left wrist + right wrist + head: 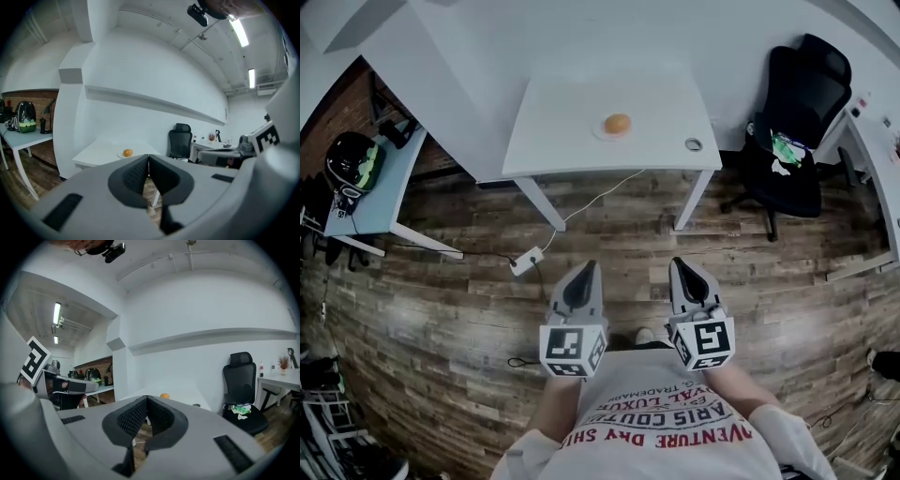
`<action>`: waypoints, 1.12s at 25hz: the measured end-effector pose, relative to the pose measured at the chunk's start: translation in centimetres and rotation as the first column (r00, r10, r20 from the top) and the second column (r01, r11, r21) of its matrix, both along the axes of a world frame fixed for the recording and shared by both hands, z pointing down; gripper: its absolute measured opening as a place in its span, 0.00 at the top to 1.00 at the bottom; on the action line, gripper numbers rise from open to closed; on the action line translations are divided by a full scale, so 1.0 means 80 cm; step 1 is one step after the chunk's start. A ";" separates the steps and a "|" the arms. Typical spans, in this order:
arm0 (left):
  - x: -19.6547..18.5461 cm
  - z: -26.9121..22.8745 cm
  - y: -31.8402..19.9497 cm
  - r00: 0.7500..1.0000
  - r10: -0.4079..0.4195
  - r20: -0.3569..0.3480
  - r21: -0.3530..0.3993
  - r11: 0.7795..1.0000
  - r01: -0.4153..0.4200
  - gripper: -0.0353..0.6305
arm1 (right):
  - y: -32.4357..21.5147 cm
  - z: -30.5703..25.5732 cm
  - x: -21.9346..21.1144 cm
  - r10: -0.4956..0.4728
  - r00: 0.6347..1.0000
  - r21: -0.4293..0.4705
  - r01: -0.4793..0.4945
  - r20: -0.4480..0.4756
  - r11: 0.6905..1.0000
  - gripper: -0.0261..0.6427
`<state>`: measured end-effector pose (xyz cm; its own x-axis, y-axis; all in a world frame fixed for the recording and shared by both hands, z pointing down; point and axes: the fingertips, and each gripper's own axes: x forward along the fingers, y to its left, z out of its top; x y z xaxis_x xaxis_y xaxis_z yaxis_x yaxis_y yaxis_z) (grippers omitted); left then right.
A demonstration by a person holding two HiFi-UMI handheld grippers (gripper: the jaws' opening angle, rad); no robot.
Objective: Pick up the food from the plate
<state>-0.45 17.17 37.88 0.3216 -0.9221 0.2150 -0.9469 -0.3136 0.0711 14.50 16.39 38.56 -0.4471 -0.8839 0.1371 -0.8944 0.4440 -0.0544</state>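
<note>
An orange round piece of food [617, 123] lies on a small white plate [602, 133] in the middle of a white table [562, 131], far ahead of me. Both grippers are held close to the person's chest, well short of the table. My left gripper [584, 269] is shut with nothing in it, and my right gripper [682, 265] is shut and empty too. In the left gripper view the food [127, 152] shows just above the closed jaws [148, 157]. The right gripper view shows the food [164, 395] beyond the shut tips [146, 398].
A small round ring-like object [693, 144] sits at the table's right front corner. A black office chair [795, 122] stands right of the table, a light blue side table [370, 202] with a helmet [349, 161] at the left. A cable and power block [528, 260] lie on the wooden floor.
</note>
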 end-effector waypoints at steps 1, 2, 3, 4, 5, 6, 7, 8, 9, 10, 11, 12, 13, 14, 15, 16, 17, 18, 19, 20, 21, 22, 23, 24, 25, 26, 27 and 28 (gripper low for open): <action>0.003 0.003 -0.011 1.000 0.007 0.000 -0.011 1.000 -0.007 0.94 | -0.009 0.005 0.003 0.004 1.000 -0.011 -0.004 0.002 1.000 0.94; 0.005 0.007 -0.021 1.000 0.010 -0.002 -0.024 1.000 -0.010 0.94 | -0.019 0.010 0.005 0.007 1.000 -0.022 -0.007 0.002 1.000 0.94; 0.005 0.011 -0.032 1.000 0.009 -0.007 -0.035 0.999 -0.009 0.94 | -0.029 0.015 0.006 0.009 1.000 -0.031 -0.009 0.000 0.999 0.94; 0.005 0.015 -0.044 1.000 0.008 -0.014 -0.045 0.999 -0.008 0.94 | -0.039 0.019 0.008 0.012 1.000 -0.037 -0.012 -0.002 0.999 0.94; 0.005 0.018 -0.056 1.000 0.008 -0.021 -0.050 0.999 -0.009 0.94 | -0.051 0.023 0.011 0.016 1.000 -0.042 -0.017 -0.005 0.999 0.94; 0.005 0.020 -0.068 1.000 0.010 -0.028 -0.054 0.998 -0.011 0.94 | -0.063 0.026 0.012 0.021 1.000 -0.045 -0.021 -0.006 0.999 0.94; 0.005 0.023 -0.081 0.999 0.014 -0.034 -0.056 0.998 -0.016 0.94 | -0.075 0.029 0.013 0.025 1.000 -0.049 -0.025 -0.008 0.998 0.94; 0.005 0.026 -0.094 0.999 0.019 -0.038 -0.058 0.998 -0.021 0.94 | -0.087 0.031 0.013 0.028 1.000 -0.051 -0.028 -0.011 0.998 0.94; 0.004 0.029 -0.108 0.999 0.026 -0.043 -0.061 0.998 -0.028 0.94 | -0.099 0.033 0.011 0.030 0.999 -0.050 -0.031 -0.016 0.998 0.94; 0.003 0.033 -0.125 0.998 0.035 -0.046 -0.063 0.997 -0.038 0.94 | -0.112 0.035 0.008 0.034 0.999 -0.048 -0.035 -0.022 0.998 0.94; 0.000 0.035 -0.143 0.998 0.045 -0.049 -0.065 0.997 -0.048 0.94 | -0.127 0.035 0.005 0.041 0.999 -0.045 -0.042 -0.028 0.998 0.94; -0.003 0.037 -0.162 0.997 0.057 -0.051 -0.067 0.996 -0.060 0.94 | -0.143 0.035 0.001 0.051 0.998 -0.042 -0.052 -0.034 0.998 0.94; -0.006 0.037 -0.182 0.996 0.071 -0.052 -0.067 0.995 -0.074 0.94 | -0.161 0.035 -0.002 0.065 0.997 -0.041 -0.066 -0.037 0.997 0.94; -0.010 0.036 -0.203 0.995 0.087 -0.050 -0.066 0.994 -0.090 0.94 | -0.179 0.036 -0.006 0.080 0.996 -0.042 -0.082 -0.040 0.996 0.94; -0.014 0.035 -0.224 0.993 0.104 -0.047 -0.063 0.992 -0.107 0.94 | -0.198 0.036 -0.009 0.097 0.994 -0.045 -0.098 -0.042 0.994 0.94; -0.019 0.032 -0.245 0.991 0.124 -0.041 -0.061 0.990 -0.126 0.94 | -0.217 0.036 -0.014 0.112 0.993 -0.049 -0.115 -0.045 0.992 0.94; -0.023 0.029 -0.265 0.989 0.147 -0.033 -0.058 0.987 -0.148 0.94 | -0.237 0.036 -0.018 0.128 0.991 -0.053 -0.131 -0.048 0.990 0.94; -0.028 0.026 -0.286 0.985 0.170 -0.023 -0.055 0.984 -0.171 0.94 | -0.256 0.035 -0.022 0.145 0.988 -0.056 -0.148 -0.050 0.987 0.94; -0.033 0.023 -0.308 0.981 0.192 -0.014 -0.053 0.980 -0.193 0.94 | -0.276 0.033 -0.027 0.162 0.985 -0.060 -0.165 -0.051 0.984 0.94; -0.039 0.021 -0.329 0.978 0.209 -0.008 -0.053 0.976 -0.210 0.94 | -0.295 0.031 -0.033 0.180 0.982 -0.064 -0.183 -0.051 0.981 0.94; -0.046 0.020 -0.350 0.975 0.223 -0.006 -0.058 0.973 -0.223 0.94 | -0.313 0.030 -0.039 0.197 0.979 -0.068 -0.200 -0.051 0.977 0.94; -0.054 0.020 -0.369 0.972 0.235 -0.010 -0.064 0.970 -0.235 0.94 | -0.329 0.028 -0.047 0.211 0.976 -0.072 -0.215 -0.051 0.974 0.94; -0.062 0.021 -0.388 0.969 0.245 -0.018 -0.071 0.967 -0.246 0.94 | -0.345 0.027 -0.055 0.222 0.974 -0.075 -0.226 -0.053 0.971 0.94; -0.070 0.022 -0.407 0.967 0.253 -0.024 -0.078 0.964 -0.255 0.94 | -0.362 0.027 -0.063 0.231 0.971 -0.078 -0.235 -0.056 0.969 0.94; -0.077 0.024 -0.425 0.965 0.261 -0.026 -0.083 0.962 -0.262 0.94 | -0.379 0.027 -0.070 0.240 0.969 -0.080 -0.244 -0.059 0.967 0.94; -0.084 0.026 -0.442 0.963 0.269 -0.021 -0.086 0.959 -0.269 0.94 | -0.396 0.027 -0.076 0.249 0.967 -0.082 -0.253 -0.062 0.964 0.94; -0.090 0.030 -0.458 0.961 0.278 -0.011 -0.089 0.956 -0.278 0.94 | -0.412 0.027 -0.081 0.259 0.964 -0.084 -0.264 -0.065 0.961 0.94; -0.096 0.034 -0.472 0.957 0.289 0.003 -0.093 0.953 -0.287 0.94 | -0.426 0.027 -0.085 0.269 0.961 -0.086 -0.274 -0.067 0.958 0.94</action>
<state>-8.09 -20.56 40.59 0.5664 -0.7672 0.3011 -0.8185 -0.5662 0.0972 7.66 -17.71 40.72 -0.1813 -0.9532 0.2421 -0.9833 0.1790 -0.0319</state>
